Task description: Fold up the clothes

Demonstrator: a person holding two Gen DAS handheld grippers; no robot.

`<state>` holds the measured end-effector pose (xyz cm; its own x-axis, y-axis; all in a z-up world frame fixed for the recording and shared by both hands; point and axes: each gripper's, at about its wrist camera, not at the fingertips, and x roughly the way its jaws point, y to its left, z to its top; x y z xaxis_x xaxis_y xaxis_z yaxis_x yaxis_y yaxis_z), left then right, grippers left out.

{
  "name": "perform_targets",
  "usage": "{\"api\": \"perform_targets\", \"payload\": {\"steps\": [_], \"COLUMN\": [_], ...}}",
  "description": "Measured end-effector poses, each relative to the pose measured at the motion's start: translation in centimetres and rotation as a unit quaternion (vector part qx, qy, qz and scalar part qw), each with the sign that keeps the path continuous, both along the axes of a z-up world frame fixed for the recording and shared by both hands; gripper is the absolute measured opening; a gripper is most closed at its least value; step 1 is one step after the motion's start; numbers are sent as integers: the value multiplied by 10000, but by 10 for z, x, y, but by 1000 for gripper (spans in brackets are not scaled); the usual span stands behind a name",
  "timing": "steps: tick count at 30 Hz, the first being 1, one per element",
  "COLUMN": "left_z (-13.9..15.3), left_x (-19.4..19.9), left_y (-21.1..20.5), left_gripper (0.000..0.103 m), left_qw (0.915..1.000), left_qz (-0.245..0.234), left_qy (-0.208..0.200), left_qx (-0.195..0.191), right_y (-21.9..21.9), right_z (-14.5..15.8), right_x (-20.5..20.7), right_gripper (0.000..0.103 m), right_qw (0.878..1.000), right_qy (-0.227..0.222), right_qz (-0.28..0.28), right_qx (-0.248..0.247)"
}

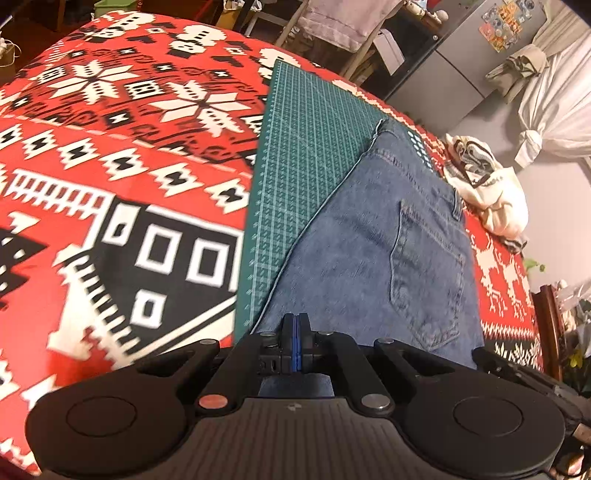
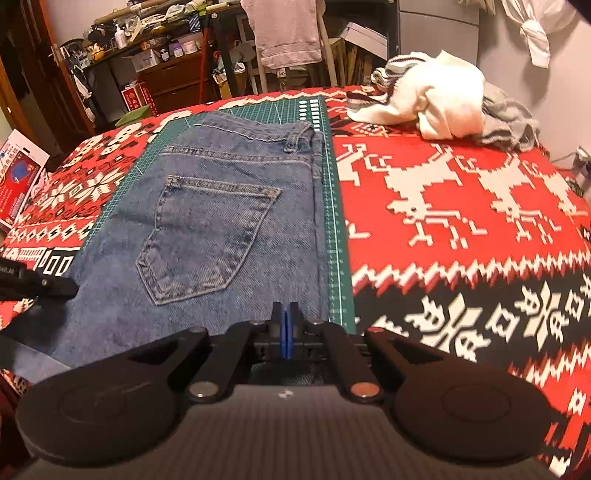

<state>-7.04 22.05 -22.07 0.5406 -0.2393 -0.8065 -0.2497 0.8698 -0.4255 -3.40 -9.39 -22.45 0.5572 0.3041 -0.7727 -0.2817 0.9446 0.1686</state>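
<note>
A pair of blue jeans (image 1: 369, 240) (image 2: 221, 206) lies flat on a green cutting mat (image 1: 291, 155) (image 2: 334, 236), back pocket up and waistband at the far end. My left gripper (image 1: 296, 325) is shut low over the near part of the denim by its left edge; I see no fabric between the pads. My right gripper (image 2: 284, 317) is also shut, over the near right part of the jeans close to the mat's ruler edge. Part of the left gripper's black body (image 2: 40, 286) shows at the left of the right wrist view.
The mat lies on a bed covered by a red, white and black patterned blanket (image 1: 110, 166) (image 2: 461, 206). A heap of white and grey clothes (image 2: 436, 107) (image 1: 487, 199) sits at the far right corner. Cluttered shelves, a chair with a pink towel (image 2: 288, 33) and boxes stand beyond the bed.
</note>
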Motion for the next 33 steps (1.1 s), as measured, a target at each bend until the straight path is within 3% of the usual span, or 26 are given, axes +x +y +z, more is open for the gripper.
{"api": "perform_targets", "payload": {"steps": [11,17,25,33], "left_z": [4,6,6,4], "left_x": [-28,-38,-47,-50], "left_y": [1,-2,1,3], "left_gripper": [3,3,3,3], "left_qw": [9997,9995,9993,9994], "left_qz": [-23,-16,41,49], "left_qy": [49,64,45,8], "left_qx": [256,319,372,345], "right_y": [-5,32,100,64], "right_z": [6,20,2,-2], "right_x": [-16,-24,-35,-43], "right_gripper": [3,3,3,0], "right_qw": [9999,9978,9902,9928], "right_qy": [-122,-255,-476,-498], "right_qz": [4,573,1303,1052], "right_qx": [-99,195,-185,-297]}}
